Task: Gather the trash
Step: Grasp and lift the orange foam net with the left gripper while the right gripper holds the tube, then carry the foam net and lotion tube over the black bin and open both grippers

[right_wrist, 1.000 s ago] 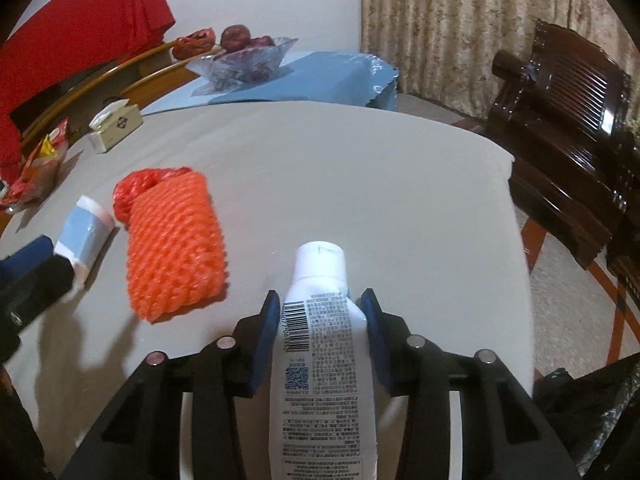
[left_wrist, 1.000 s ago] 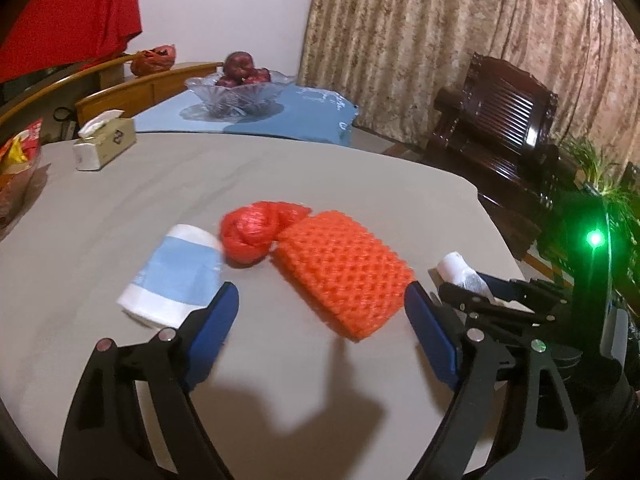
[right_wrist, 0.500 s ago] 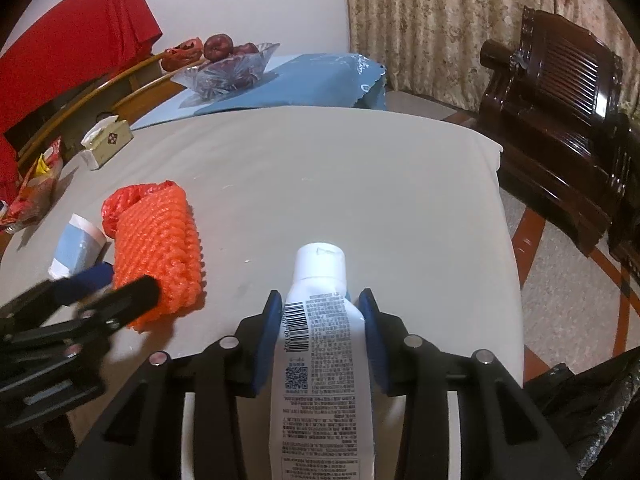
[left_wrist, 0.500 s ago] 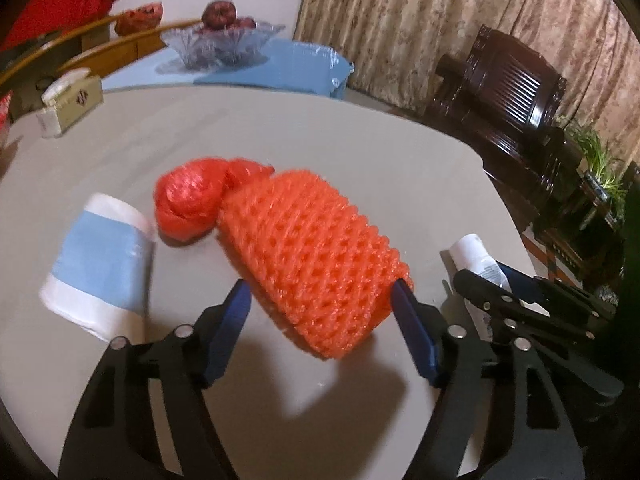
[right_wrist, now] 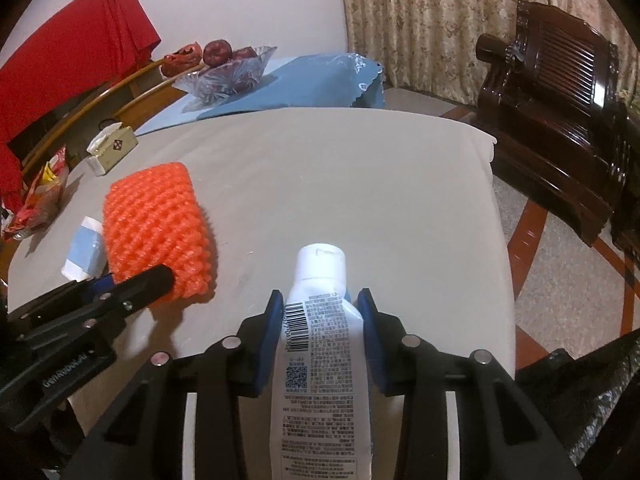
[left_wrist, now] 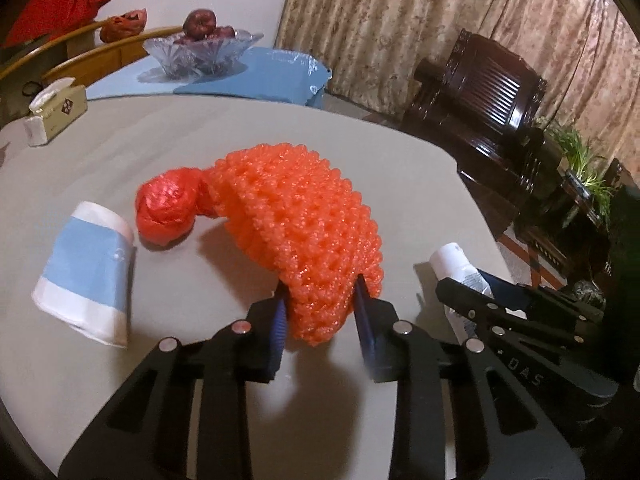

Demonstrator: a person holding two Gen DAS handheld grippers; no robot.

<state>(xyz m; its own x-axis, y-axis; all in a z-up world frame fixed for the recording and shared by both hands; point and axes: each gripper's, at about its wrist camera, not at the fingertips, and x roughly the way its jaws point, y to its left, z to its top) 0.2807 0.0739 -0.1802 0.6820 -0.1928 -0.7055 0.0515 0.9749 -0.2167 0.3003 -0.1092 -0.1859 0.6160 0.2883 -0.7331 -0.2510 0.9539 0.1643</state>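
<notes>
My left gripper [left_wrist: 320,312] is shut on the near end of an orange foam net [left_wrist: 304,224], which is bunched and raised off the grey table [left_wrist: 200,132]. A crumpled red plastic bag [left_wrist: 170,212] lies against the net's far left end. A blue and white packet [left_wrist: 88,276] lies to the left. My right gripper [right_wrist: 320,320] is shut on a white tube [right_wrist: 316,344] with a barcode, cap pointing forward. The net also shows in the right wrist view [right_wrist: 156,236], with the left gripper's finger [right_wrist: 140,284] on it.
A tissue box [left_wrist: 56,112] and snack bags [right_wrist: 40,196] sit at the table's far left. A glass bowl of red fruit [left_wrist: 202,48] stands on a blue cloth behind. A dark wooden armchair [right_wrist: 560,120] stands to the right. A black bag [right_wrist: 600,400] is at the lower right.
My left gripper moved forward onto the orange net and closed on its near end, lifting and bunching it. My right gripper kept holding the tube.
</notes>
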